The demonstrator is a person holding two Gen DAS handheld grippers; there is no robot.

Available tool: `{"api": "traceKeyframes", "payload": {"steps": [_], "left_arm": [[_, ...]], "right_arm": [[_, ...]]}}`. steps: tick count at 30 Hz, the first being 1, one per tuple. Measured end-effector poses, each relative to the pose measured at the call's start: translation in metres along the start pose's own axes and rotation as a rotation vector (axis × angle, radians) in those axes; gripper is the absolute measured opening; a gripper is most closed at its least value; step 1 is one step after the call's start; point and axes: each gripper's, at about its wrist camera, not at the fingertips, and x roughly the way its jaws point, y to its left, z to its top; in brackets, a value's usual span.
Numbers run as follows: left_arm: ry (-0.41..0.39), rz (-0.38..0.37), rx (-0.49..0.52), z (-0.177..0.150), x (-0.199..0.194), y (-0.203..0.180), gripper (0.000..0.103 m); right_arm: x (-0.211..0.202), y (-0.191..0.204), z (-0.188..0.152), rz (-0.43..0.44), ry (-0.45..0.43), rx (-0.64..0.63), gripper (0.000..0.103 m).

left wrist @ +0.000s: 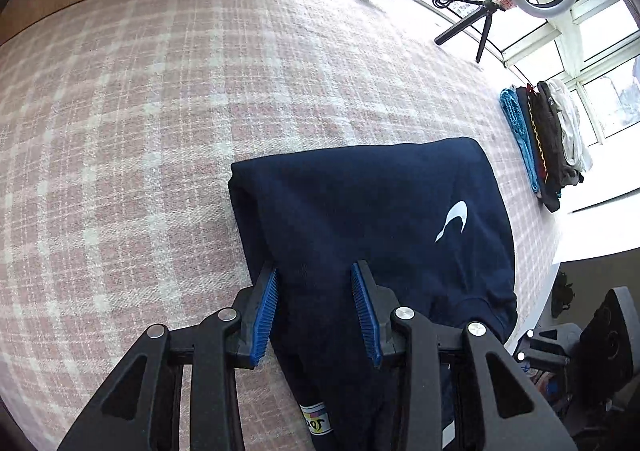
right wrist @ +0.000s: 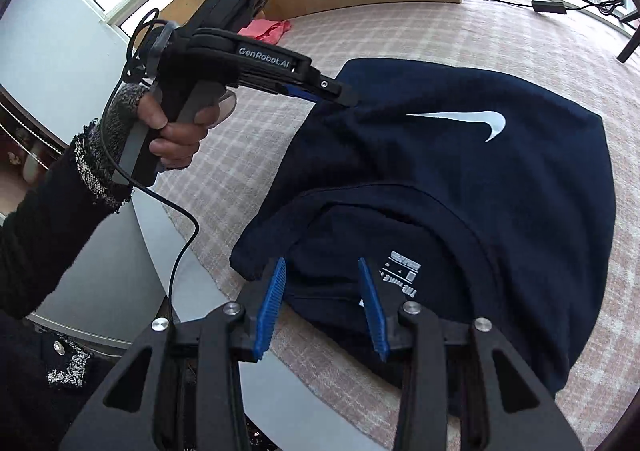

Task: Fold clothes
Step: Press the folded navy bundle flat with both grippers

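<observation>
Two black grippers with blue ribbed pads work over a navy blue folded T-shirt with a white swoosh [right wrist: 460, 155], lying on the pink-and-white checked blanket [left wrist: 160, 111]. Left gripper [left wrist: 316, 283] hangs above the shirt's edge, jaws apart, nothing pinched. Right gripper [right wrist: 322, 279] hovers at the collar, jaws apart too

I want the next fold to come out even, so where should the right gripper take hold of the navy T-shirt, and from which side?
Probably at the collar-end edge of the navy T-shirt, beside the neckline, coming down from the table's near edge. That hem lies closest, right under the right gripper, whose jaws stand open, and the left gripper is already at the opposite side.
</observation>
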Motion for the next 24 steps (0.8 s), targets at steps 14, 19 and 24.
{"api": "traceKeyframes", "payload": {"steps": [14,19,24], "left_arm": [[-0.064,0.063,0.044,-0.001,-0.019,0.015,0.017],[-0.098,0.096,0.096,-0.049,-0.065,0.007,0.031],[-0.035,0.040,0.214,-0.132,-0.071,-0.039,0.031]], "right_arm": [[0.029,0.003,-0.020,0.105,0.123,-0.004,0.037],[-0.017,-0.008,-0.032,0.121,0.083,0.056,0.037],[-0.067,-0.037,-0.053,-0.110,0.001,0.111,0.037]]}}
